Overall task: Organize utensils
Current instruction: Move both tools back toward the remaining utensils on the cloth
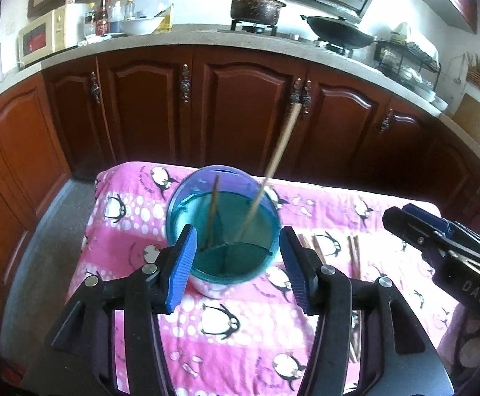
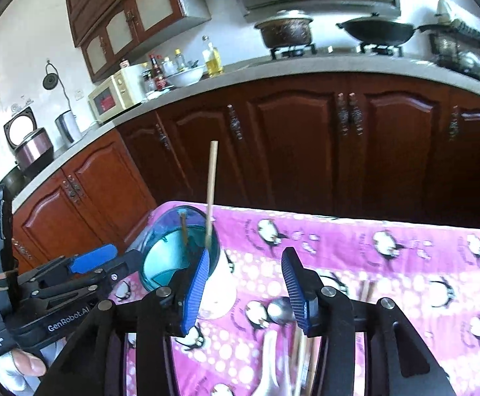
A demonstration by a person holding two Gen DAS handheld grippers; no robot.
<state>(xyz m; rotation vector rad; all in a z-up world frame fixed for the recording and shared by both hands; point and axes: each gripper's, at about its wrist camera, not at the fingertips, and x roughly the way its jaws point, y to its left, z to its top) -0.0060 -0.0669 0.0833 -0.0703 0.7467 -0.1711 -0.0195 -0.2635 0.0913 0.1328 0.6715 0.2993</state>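
A blue see-through utensil cup [image 1: 223, 231] with inner dividers stands on the pink penguin cloth [image 1: 226, 346]. In it lean a tall pale chopstick [image 1: 278, 161] and a shorter dark chopstick [image 1: 213, 211]. My left gripper [image 1: 238, 270] is open just short of the cup, with nothing between its pads. In the right wrist view the cup [image 2: 170, 257] is at the left with the pale chopstick [image 2: 211, 191] standing up from it. My right gripper [image 2: 246, 293] is open and empty beside the cup. Below it lie a metal spoon [image 2: 278, 310] and blurred chopsticks [image 2: 301, 356].
More chopsticks [image 1: 355, 254] lie on the cloth right of the cup. The right gripper [image 1: 401, 217] shows at the left wrist view's right edge, and the left gripper [image 2: 121, 257] at the other view's left. Dark wooden cabinets [image 1: 240, 105] and a worktop with stove and pots stand behind.
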